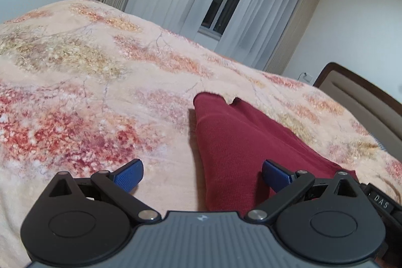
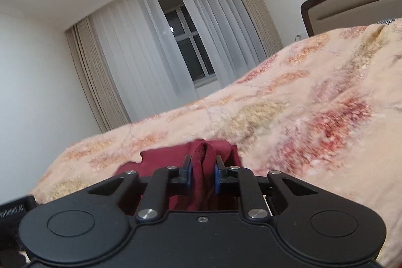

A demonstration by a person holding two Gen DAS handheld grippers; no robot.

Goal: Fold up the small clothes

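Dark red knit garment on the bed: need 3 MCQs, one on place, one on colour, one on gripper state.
1. Where does the dark red knit garment lie?
A. on the floral peach fleece blanket
B. on a wooden floor
C. inside a basket

2. What colour are the gripper finger pads?
A. green
B. blue
C. white

3. What is the state of the right gripper?
A. open, away from cloth
B. shut on nothing
C. shut on a fold of the garment

Answers: 1 A, blanket surrounds the garment; 2 B, both wrist views show blue pads; 3 C, red cloth is pinched between its pads, while the left gripper is open.
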